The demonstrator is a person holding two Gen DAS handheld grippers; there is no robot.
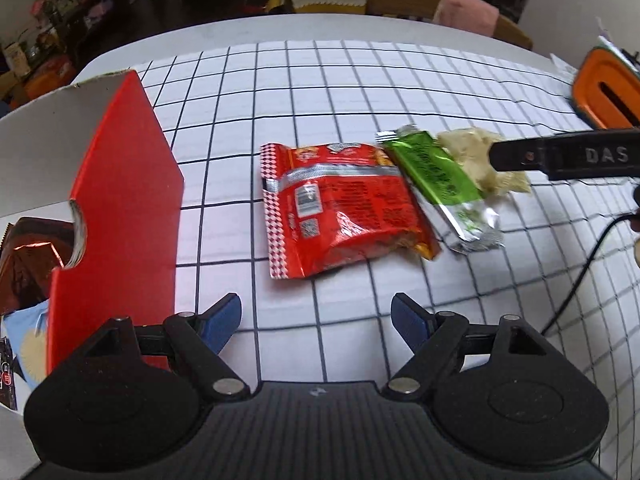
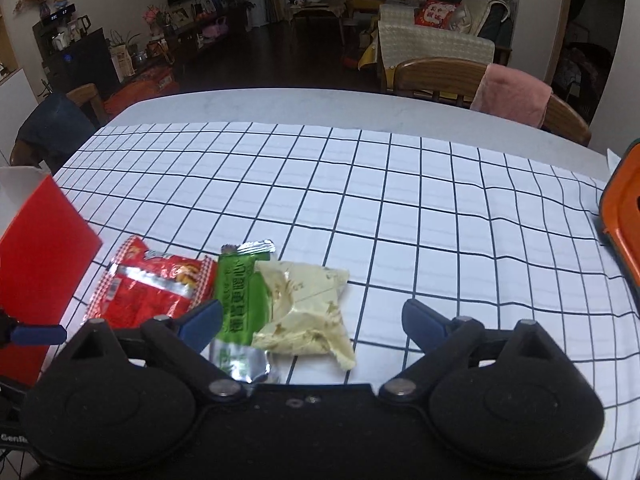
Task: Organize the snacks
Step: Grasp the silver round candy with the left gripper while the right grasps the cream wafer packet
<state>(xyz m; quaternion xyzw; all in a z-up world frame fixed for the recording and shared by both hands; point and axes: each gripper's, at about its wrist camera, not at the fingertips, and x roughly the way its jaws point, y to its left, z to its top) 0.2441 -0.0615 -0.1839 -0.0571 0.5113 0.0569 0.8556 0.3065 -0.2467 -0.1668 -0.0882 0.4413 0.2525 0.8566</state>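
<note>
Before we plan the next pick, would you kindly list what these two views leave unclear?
- Red box contents: left wrist view shows only a brown wrapper through the opening; the wall hides the rest.
- Cream packet: partly hidden behind the right tongs in the left wrist view.
- Green bar: lower end hidden under the right tongs.
- Orange container: cut off by both frames' edges.

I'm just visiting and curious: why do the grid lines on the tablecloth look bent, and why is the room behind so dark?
Left wrist view: the fisheye lens bows the tablecloth grid, and the red packet looks slightly blurred, with foil glare. Right wrist view: same curving; the table is brightly lit, the room behind dim.
</note>
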